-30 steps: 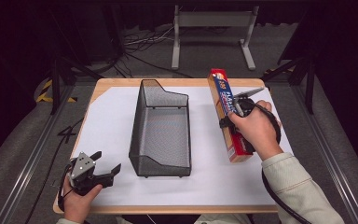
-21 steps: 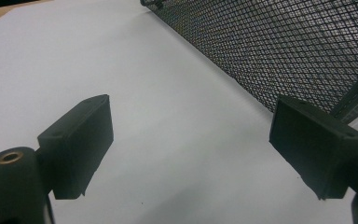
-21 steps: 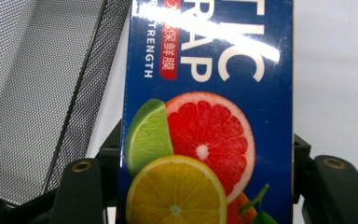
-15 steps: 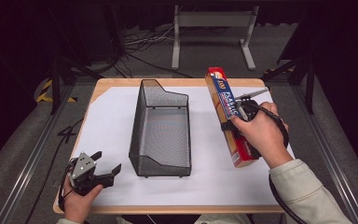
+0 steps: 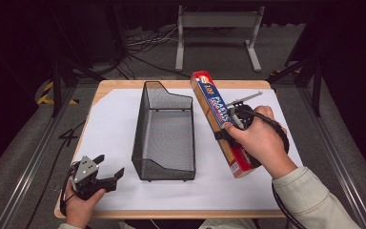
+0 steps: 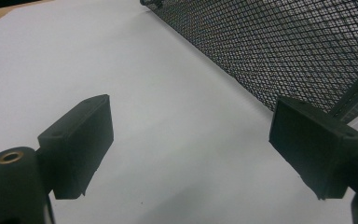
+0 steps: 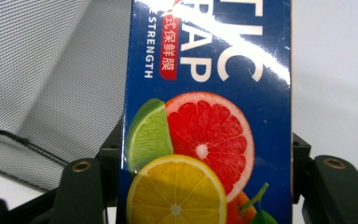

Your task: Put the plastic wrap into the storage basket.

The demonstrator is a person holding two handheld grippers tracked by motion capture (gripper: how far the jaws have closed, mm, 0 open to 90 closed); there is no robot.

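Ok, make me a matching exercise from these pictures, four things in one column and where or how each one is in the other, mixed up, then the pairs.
Things:
1. left tool
2. right tool
3. mesh basket
4. plastic wrap box

States:
A. stands in the middle of the white sheet
B. held aslant, to the right of the basket
C. open, holds nothing, low at the near left corner
D. shut on the box

Pairs: 1-C, 2-D, 3-A, 4-B
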